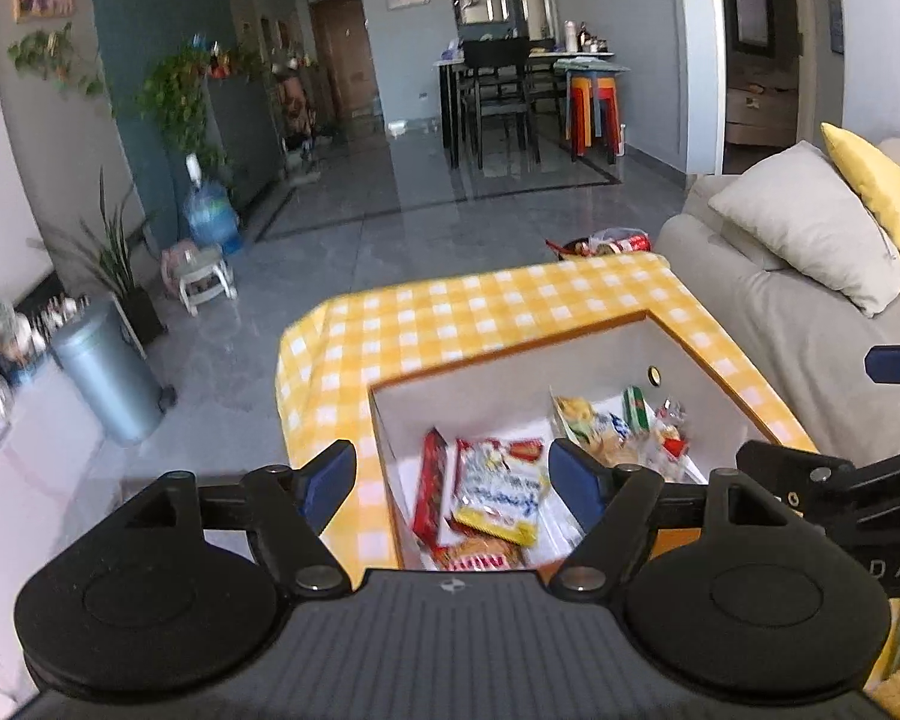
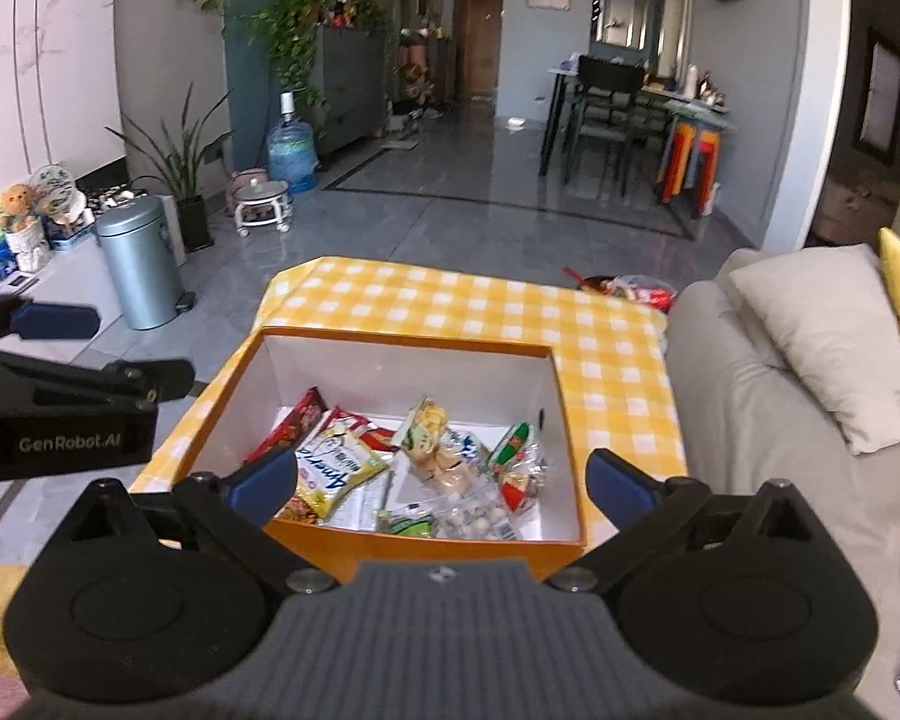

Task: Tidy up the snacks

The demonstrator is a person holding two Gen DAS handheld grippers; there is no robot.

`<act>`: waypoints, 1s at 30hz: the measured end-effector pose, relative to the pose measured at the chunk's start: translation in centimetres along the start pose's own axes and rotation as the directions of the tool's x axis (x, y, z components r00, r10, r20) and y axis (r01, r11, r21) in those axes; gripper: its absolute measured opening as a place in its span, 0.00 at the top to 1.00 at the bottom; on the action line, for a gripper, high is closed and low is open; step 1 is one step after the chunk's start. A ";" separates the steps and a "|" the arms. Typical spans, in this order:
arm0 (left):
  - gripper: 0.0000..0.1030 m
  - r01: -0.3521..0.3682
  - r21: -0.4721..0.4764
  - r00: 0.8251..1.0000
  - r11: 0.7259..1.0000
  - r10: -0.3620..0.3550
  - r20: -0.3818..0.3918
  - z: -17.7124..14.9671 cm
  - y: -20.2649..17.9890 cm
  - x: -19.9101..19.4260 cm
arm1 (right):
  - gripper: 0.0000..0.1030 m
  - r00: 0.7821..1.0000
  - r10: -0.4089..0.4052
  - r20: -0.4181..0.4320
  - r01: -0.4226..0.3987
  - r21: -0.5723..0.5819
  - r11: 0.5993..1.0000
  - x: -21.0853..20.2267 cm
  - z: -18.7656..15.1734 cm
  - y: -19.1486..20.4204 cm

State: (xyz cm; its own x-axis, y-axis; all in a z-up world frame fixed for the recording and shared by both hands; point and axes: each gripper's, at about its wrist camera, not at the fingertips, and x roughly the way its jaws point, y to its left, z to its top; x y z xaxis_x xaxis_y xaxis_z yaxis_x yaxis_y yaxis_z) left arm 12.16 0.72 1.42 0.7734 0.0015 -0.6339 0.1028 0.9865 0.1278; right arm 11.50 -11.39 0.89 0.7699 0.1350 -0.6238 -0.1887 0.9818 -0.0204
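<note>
Snacks (image 2: 414,468) lie inside an open orange box (image 2: 450,552) with a white interior, which rests on the bench (image 2: 606,354) under a yellow checked cloth. No packet is visible on the cloth around the box; a further heap of packets (image 2: 630,288) shows beyond the far edge of the bench, and what it sits in cannot be told.

Tool state: the left tool (image 1: 453,480) is released, jaws spread wide, nothing between the pads. The right tool (image 2: 444,483) is likewise released and empty. Both point down at a slant over the near side of the box, clear of the contents.

Box contents, as seen from the right wrist view:
- a red flat packet (image 2: 294,423) leaning against the left wall;
- a yellow packet (image 2: 336,474) overlapping it;
- a clear bag of pale biscuits (image 2: 432,438) near the middle;
- a red-and-green bag (image 2: 519,459) toward the right wall;
- a clear bag of small round pieces (image 2: 477,519) against the near wall;
- a green packet (image 2: 405,522) beside that bag.

Judgement: the packets are in the box but lie jumbled and overlapping, so sorting is likely incomplete, unless the placing stage is the whole task.

Procedure for the step in hand:
1. Select one packet on top of the pile, not one pinned under another.
2. Lower one tool with the jaws wide, straddling the packet's short side or sealed edge.
3. Keep the second tool outside the box walls to avoid collision.
4. Clench gently; film bags slip and crush easily.
</note>
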 end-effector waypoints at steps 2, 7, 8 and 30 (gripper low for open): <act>0.16 -0.003 -0.025 1.000 1.000 0.003 -0.021 -0.6 0.3 0.5 | 0.04 1.000 -0.003 -0.003 0.003 0.012 1.000 0.2 -0.5 0.0; 0.14 -0.018 -0.040 0.995 0.999 0.014 -0.098 -2.0 0.4 2.2 | 0.04 0.998 0.015 -0.061 -0.013 0.033 0.999 2.0 -1.7 -0.1; 0.14 -0.019 -0.041 0.994 0.999 0.014 -0.112 -2.2 0.3 2.5 | 0.04 0.997 0.014 -0.072 -0.011 0.033 0.999 2.3 -2.0 -0.1; 0.14 -0.027 -0.038 0.977 0.999 0.018 -0.214 -2.2 -1.1 4.0 | 0.04 0.984 0.031 -0.174 -0.019 0.071 0.997 5.3 -2.7 -1.1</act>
State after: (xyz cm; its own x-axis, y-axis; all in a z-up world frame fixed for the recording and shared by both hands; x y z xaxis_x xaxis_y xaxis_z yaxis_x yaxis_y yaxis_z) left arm 13.73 -0.03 -2.96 0.6230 0.0545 -0.7803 0.0578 0.9916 0.1154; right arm 14.11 -12.08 -4.54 0.6460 0.1399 -0.7505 -0.1593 0.9861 0.0467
